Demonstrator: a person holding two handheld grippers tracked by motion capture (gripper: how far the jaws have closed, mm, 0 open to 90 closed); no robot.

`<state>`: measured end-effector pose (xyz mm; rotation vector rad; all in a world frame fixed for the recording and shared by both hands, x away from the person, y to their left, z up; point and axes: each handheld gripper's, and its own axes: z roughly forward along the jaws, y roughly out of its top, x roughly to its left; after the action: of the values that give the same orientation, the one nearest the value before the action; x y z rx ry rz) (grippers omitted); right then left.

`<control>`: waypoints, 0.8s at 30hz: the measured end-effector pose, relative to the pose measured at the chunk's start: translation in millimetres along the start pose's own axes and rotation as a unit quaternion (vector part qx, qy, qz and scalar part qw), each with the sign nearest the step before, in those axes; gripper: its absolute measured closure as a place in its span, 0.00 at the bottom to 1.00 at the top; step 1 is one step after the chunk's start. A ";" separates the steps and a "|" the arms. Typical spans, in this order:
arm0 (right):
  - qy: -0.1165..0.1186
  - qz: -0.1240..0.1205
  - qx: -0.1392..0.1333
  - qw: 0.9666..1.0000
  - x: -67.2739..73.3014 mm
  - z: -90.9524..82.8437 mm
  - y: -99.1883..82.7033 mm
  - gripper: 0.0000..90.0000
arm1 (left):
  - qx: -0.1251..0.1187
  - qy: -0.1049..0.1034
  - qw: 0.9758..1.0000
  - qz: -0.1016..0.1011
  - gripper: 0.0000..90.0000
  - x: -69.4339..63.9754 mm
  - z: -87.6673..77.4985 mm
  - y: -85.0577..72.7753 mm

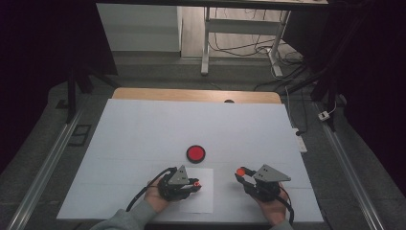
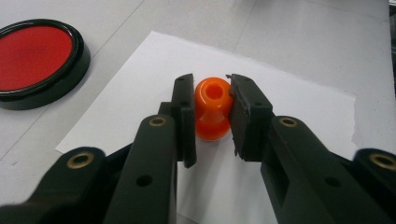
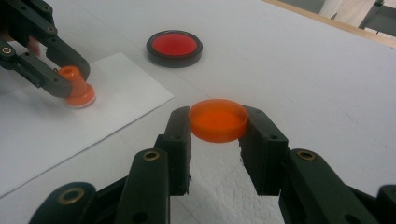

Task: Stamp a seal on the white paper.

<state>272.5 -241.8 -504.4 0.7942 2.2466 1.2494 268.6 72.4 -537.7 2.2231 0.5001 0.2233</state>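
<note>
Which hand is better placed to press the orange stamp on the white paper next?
Left. The left gripper already clamps the orange stamp upright on the white paper; the right gripper holds only the orange cap.

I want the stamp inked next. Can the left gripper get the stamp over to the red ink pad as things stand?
Probably yes. The left gripper is shut on the orange stamp, which stands on the white paper; nothing lies between it and the red ink pad.

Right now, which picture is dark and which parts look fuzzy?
High view: dark at the edges, the white table bright. Left gripper view: the stamp sharp, the near jaws soft. Right gripper view: the cap clear, the far table edge blurry.
</note>
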 end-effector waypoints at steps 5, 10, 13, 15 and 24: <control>-0.001 0.001 0.000 1.000 -0.2 -0.5 0.0 0.70 | 0.000 0.001 1.000 0.004 0.81 -0.4 0.0 -0.1; -0.001 0.000 -0.001 1.000 -0.4 -1.1 0.0 0.70 | 0.000 0.003 1.000 0.008 0.81 -0.6 -0.2 -0.5; -0.001 0.001 -0.002 1.000 -0.6 -1.1 -0.1 0.70 | 0.000 0.003 1.000 0.010 0.81 -0.8 -0.1 -0.5; -0.002 0.000 0.000 1.000 -0.3 -0.9 -0.1 0.70 | -0.001 0.003 1.000 0.010 0.81 -1.0 -0.1 -0.5; -0.002 0.000 0.000 1.000 0.1 -0.9 0.2 0.70 | -0.002 0.005 1.000 0.011 0.81 -1.4 -0.1 -0.7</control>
<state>271.9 -242.1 -503.8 0.7952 2.2438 1.2469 267.1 72.2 -538.1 2.2264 0.4803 0.2462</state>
